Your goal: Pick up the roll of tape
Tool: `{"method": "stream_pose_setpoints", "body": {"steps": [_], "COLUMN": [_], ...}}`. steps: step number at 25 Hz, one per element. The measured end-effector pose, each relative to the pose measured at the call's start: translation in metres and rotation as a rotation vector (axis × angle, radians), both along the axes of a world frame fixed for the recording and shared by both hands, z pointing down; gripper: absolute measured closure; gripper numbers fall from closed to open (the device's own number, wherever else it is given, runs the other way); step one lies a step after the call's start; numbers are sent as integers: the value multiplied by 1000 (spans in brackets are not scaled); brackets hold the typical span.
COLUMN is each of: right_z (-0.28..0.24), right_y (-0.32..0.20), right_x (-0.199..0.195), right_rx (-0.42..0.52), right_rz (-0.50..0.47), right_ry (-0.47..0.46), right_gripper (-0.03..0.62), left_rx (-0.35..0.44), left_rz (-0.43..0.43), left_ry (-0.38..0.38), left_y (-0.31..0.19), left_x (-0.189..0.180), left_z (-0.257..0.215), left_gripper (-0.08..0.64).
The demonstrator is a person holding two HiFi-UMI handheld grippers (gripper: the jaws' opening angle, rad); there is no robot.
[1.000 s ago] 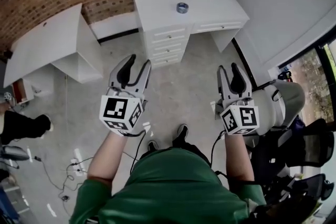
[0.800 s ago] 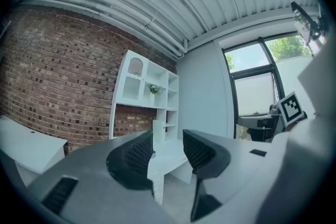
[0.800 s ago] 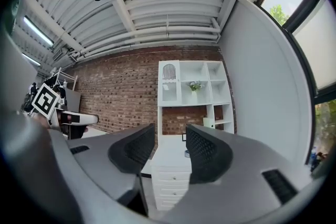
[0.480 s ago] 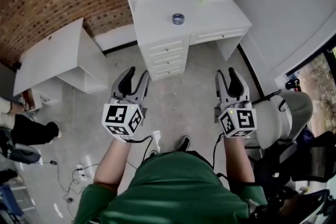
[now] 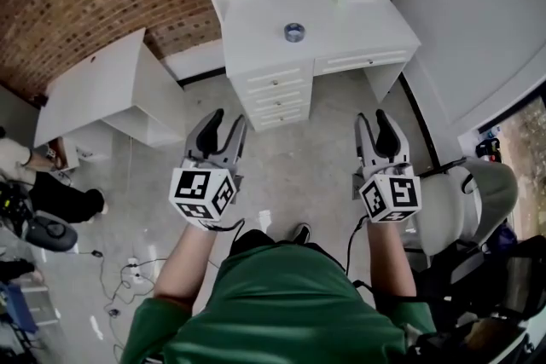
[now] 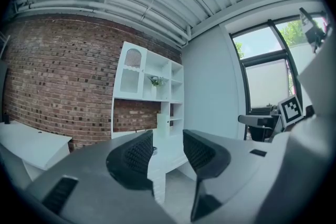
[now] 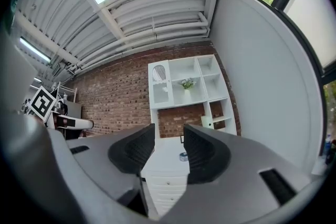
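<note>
Head view: the left claw [image 5: 220,122] and the right claw [image 5: 380,122] hang side by side over the bare floor [image 5: 299,158]; both have their jaws parted and carry nothing; the roll of tape [image 5: 294,31] lies flat on the white desk [image 5: 247,26], well ahead of both claws and between their two lines of aim, a little nearer the right one's; the drawers [image 5: 275,89] stand between the claws and the roll. The step in hand looks like the approach; to do it well, one claw should be carried forward above the desk top, jaws kept wide, then lowered so they straddle the roll's wall rather than strike its top. Both forearms [image 5: 192,256] reach forward and nearly straight, wrists level, jaws pointing at the desk.

Left gripper view: the pads stand apart with only the distant desk and the shelf unit [image 6: 149,89] showing between them; whether the roll shows here I cannot tell.

Right gripper view: the jaws are likewise spread and empty; the roll of tape [image 7: 182,156] sits far ahead, framed in the gap, close to the right pad's edge; this claw seems the better lined up.
</note>
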State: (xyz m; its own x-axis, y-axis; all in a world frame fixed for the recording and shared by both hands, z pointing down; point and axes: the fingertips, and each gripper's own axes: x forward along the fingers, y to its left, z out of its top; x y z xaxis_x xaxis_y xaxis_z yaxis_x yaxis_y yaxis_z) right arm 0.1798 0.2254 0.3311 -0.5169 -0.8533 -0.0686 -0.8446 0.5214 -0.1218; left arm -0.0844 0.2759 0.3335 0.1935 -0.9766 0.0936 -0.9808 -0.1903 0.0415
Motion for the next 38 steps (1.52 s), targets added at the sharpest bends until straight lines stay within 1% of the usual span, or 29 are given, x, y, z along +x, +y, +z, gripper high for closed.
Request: {"method": "stream_pose_setpoints", "body": {"steps": [4, 10, 15, 20, 25, 30, 34, 38], "right_z": [6, 17, 19, 10, 7, 7, 15, 33], "right_y": [-11, -32, -57, -98, -143, -188, -214, -234], "right_x": [6, -1, -2, 0, -23, -52, -81, -101], "right_rx": [-21, -45, -45, -47, -75, -106, -141, -185], "right_rz": [-1, 2, 36, 106, 148, 177, 183, 192], "right_ry": [-1, 14, 53, 91, 117, 129, 154, 167], "right_gripper": [408, 410, 411, 411, 411, 414, 414, 417], "left_rx": [-19, -44, -57, -45, -70, -72, -92, -112], "left_rz": [-6, -10, 28, 80, 99, 123, 131, 145], "left_ry": [20, 40, 77, 106, 142, 177, 206, 224], "left_y": [-8, -34, -74, -131, -188, -240, -271, -295], "left_x": [2, -7, -11, -18, -52, -84, -113, -130], "left_z": [6, 20, 37, 38, 49, 55, 66, 79], "left_gripper": [371, 371, 371, 371, 371, 371, 371, 371]}}
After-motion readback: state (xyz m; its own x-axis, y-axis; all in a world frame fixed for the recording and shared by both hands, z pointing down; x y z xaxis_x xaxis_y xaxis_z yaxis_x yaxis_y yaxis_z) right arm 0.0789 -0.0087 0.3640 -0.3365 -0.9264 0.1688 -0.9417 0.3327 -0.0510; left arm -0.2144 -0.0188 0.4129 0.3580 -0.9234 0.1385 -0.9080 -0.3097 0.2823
